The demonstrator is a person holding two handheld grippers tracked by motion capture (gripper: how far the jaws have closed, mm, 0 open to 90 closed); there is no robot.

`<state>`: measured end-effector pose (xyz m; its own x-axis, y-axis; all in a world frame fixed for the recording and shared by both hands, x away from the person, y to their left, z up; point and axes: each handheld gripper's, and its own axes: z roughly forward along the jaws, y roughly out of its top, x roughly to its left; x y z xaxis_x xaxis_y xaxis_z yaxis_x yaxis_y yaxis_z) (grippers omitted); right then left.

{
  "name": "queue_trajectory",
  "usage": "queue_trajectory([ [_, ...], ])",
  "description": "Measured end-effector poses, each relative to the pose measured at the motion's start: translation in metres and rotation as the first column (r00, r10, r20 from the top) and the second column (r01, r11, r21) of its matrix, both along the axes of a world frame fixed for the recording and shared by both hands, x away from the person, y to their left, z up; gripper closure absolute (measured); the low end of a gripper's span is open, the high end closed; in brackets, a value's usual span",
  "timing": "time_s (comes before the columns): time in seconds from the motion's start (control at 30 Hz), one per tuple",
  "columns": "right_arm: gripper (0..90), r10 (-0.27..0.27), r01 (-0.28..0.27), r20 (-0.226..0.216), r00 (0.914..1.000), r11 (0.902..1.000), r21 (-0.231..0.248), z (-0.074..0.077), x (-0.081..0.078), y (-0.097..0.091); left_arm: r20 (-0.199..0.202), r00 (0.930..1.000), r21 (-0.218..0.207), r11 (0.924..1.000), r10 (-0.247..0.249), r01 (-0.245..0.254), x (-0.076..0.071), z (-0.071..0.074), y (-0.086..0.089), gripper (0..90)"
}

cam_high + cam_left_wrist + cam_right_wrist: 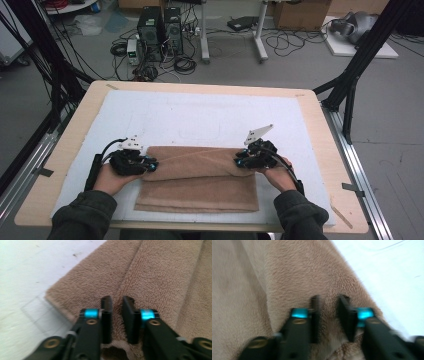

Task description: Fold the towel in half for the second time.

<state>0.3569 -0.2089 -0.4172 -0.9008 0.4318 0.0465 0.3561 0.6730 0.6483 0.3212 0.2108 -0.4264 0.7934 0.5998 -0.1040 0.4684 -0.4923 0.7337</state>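
High view: each tool, left (150,164) and right (239,161), is clamped on the towel's (200,187) upper layer, likely to fold it.

no readable text, no labels, no brand marks, no numbers, no signs anywhere, nothing legible on the brown towel (200,180), nothing on the white mat (210,117) under the towel

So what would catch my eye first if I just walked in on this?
Probably the brown towel, folded at the near edge of the white-padded table. A person pinches its two ends, the left gripper and right gripper each shut on a fold. Behind, computer towers sit among tangled cables.
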Motion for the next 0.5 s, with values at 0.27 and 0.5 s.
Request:
queue_trajectory([
  [0.27, 82.7, 0.03, -0.033, 0.042, 0.9987, 0.9958, 0.085, 0.025, -0.03, -0.016, 0.079, 0.9963, -0.074, 0.9964, -0.034, 0.04, -0.038, 0.028, 0.014, 83.5],
  [0.5, 70.2, 0.108, -0.12, 0.079, 0.991, 0.9773, 0.174, 0.056, -0.079, -0.03, 0.108, 0.9902, -0.094, 0.9906, -0.09, 0.1, -0.072, 0.051, 0.018, 66.0],
])
